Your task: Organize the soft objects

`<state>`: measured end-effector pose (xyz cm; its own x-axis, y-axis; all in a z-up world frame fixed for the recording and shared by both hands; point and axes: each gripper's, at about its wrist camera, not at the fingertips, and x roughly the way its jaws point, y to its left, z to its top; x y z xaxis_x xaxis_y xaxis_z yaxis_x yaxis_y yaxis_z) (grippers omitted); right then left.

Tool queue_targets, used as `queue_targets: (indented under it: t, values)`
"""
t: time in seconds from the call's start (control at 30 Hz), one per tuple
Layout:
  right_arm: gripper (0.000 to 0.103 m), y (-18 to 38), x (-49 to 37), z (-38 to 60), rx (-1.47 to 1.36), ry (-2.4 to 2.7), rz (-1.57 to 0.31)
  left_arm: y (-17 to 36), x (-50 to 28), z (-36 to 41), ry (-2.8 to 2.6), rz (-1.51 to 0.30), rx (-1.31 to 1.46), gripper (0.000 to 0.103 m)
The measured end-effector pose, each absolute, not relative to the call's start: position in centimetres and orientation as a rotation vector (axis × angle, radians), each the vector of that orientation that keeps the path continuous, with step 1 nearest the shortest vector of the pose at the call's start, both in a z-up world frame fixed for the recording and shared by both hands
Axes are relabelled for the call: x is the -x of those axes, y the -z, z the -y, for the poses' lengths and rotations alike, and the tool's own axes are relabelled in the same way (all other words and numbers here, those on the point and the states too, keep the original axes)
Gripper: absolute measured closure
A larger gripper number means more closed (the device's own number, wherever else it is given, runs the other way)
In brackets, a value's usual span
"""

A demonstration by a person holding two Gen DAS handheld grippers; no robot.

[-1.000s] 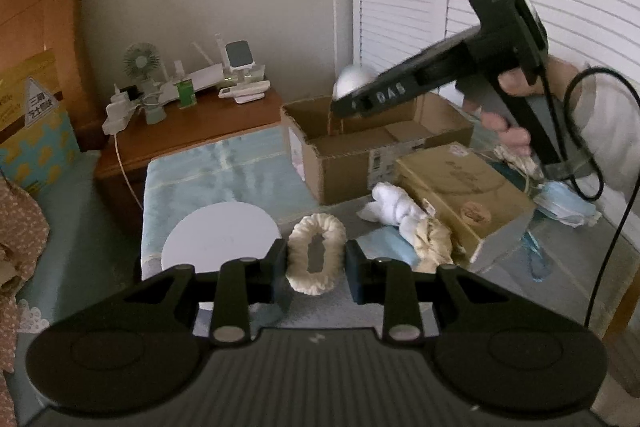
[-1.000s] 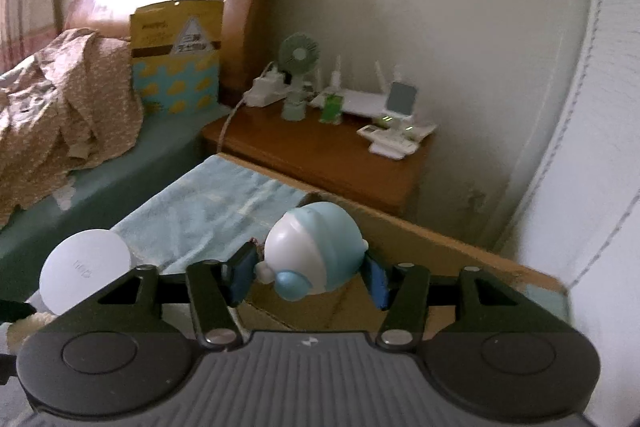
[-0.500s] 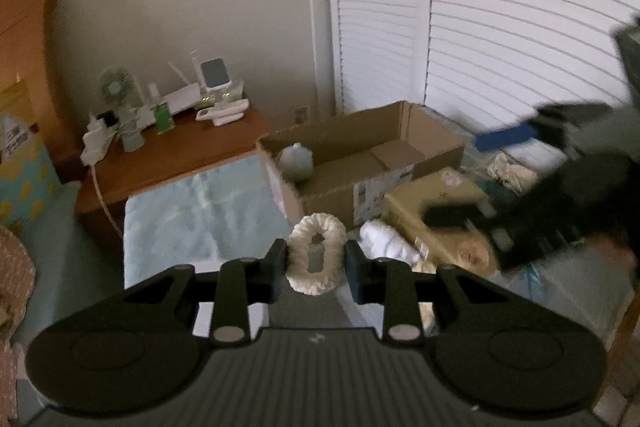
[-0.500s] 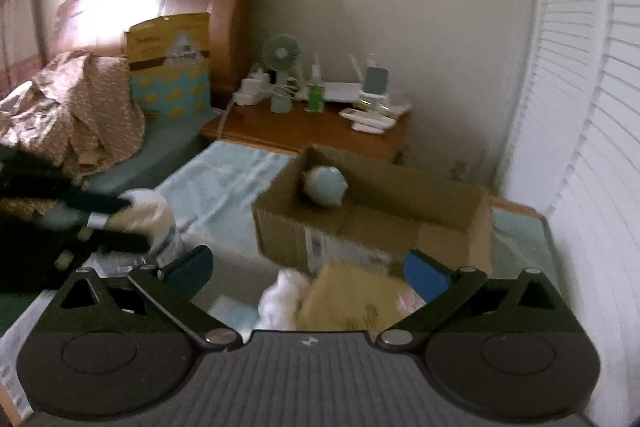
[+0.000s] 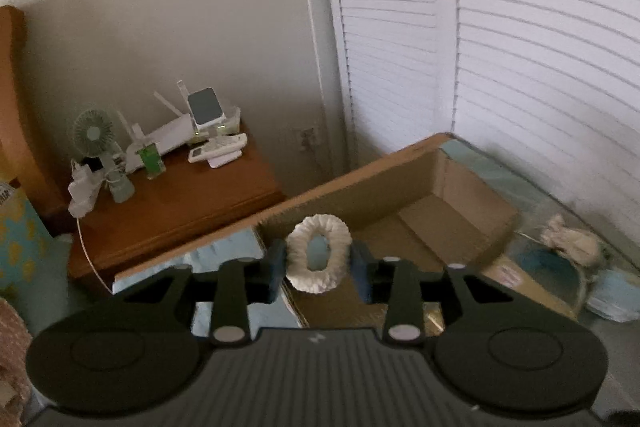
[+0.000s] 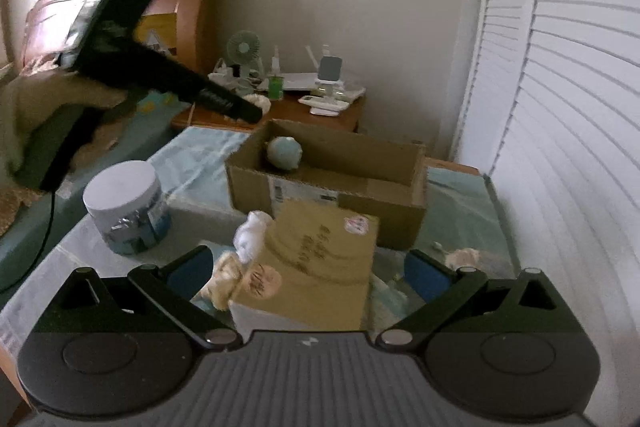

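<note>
The white fabric ring stands upright between the left gripper's jaws, directly over the open cardboard box, its long axis vertical. Those jaws are opening, pads barely off the ring, so a drop into the box seems next. The right gripper hangs wide and empty, farther back, above the tan package; the blue plush ball already lies in the box.

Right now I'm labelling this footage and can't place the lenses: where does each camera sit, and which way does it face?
Left wrist: on the left gripper, looking down along its fingers over the open cardboard box toward the nightstand; its opening jaws flank a white fabric ring.
Right wrist: on the right gripper, jaws wide and empty, facing a tan carton, the box and a blue plush ball; the left gripper appears upper left.
Shared: box, nightstand, shutters.
</note>
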<state>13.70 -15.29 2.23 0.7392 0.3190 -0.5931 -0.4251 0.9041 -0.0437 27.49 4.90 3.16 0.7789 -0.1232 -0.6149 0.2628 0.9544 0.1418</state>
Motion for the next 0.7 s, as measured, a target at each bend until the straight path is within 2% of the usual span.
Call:
queue_targets:
  t: [0.07,0.13,0.7]
  values:
    - [0.000,-2.3,-13.4,15.8,0.179,-0.402,-0.615,-3.0,-27.9,-5.1,0.191,-0.647,-0.211,0.019]
    - [0.000,-2.3,-13.1,16.3,0.170,-0.395,-0.619,-3.1,-27.5,-5.3,0.176,-0.620,-0.204,0.004]
    - [0.000,-2.8,-10.1,18.5,0.135,-0.348,-0.602,-3.9,-16.6,-4.4,0.234,-0.588,-0.187,0.001]
